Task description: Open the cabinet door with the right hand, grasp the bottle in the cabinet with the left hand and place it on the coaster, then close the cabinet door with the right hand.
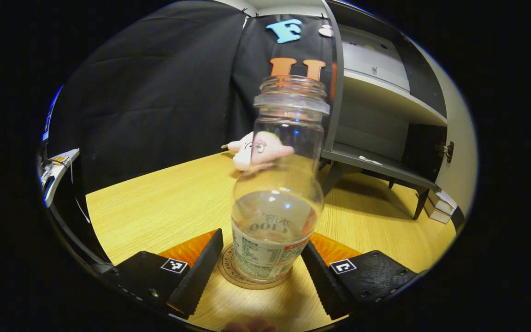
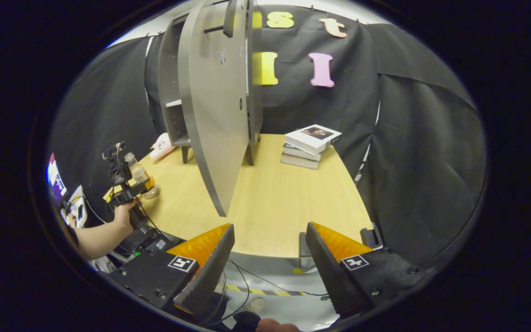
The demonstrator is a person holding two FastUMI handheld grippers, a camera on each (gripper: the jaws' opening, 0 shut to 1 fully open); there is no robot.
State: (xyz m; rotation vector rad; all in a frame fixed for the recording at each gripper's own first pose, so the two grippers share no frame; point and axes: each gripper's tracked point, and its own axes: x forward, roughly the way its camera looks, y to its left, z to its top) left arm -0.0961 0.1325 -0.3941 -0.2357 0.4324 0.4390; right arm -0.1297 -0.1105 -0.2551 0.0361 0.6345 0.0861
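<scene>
Left gripper flanks bottle on coaster

Left gripper (image 1: 262, 267) stood with jaws apart either side of the bottle (image 1: 277, 203), upright on the coaster (image 1: 228, 272); clear, rigid, nearly empty, likely light and slippery; best held low at the label; cabinet door (image 2: 215, 115) hung open beyond.

The bottle (image 1: 278, 193) was clear glass with a white, orange-edged label, standing on a brown coaster (image 1: 234, 272) with dark lettering. The table (image 1: 164, 203) was pale yellow wood grain. The cabinet (image 1: 385, 115) and its door (image 2: 215, 110) were grey. A plush toy (image 1: 251, 150) was pink.
</scene>
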